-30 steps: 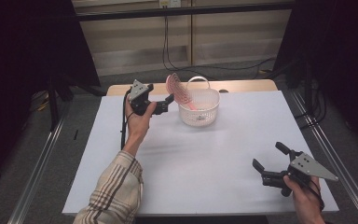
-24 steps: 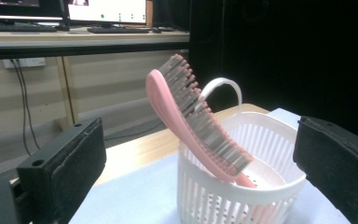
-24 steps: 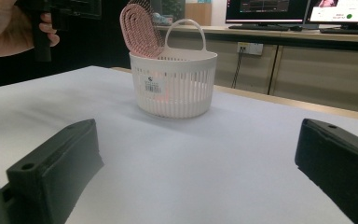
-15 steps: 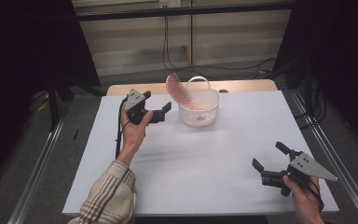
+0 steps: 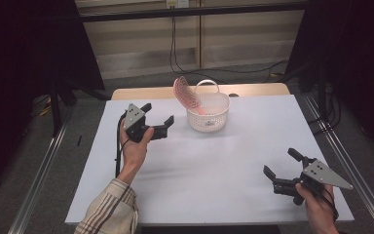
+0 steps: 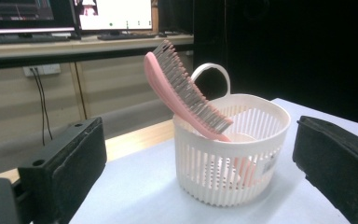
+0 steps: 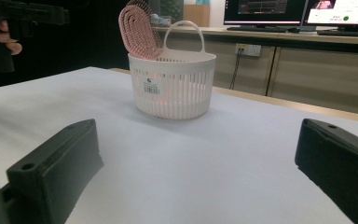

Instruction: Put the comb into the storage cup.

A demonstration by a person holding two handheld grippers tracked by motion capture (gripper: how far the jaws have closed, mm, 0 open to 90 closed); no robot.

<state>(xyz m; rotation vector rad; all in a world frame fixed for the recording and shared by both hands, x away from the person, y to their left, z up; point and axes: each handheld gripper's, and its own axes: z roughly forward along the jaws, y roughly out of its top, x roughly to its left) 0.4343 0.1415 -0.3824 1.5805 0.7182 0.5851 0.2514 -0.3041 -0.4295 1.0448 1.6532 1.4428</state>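
Note:
A white slatted basket (image 5: 208, 115) with a loop handle stands at the back middle of the white table (image 5: 224, 165). A pink hairbrush (image 5: 182, 90) leans in it, head up over the left rim. The left gripper view has the basket (image 6: 230, 149) and brush (image 6: 182, 91) close ahead. My left gripper (image 5: 157, 118) is held open above the table, left of the basket, nothing between its jaws. My right gripper (image 5: 281, 163) rests open near the front right corner. From there the basket (image 7: 171, 84) and brush (image 7: 139, 28) stand farther off.
A wooden strip (image 5: 126, 93) runs along the table's far edge. Cables (image 5: 175, 53) hang behind it. Metal rails (image 5: 39, 185) flank the table on the floor. Monitors (image 7: 340, 11) sit on a counter in the right gripper view.
My left gripper has drawn back from the basket, toward the left and nearer to me. The brush stays in the basket. The right gripper has not moved.

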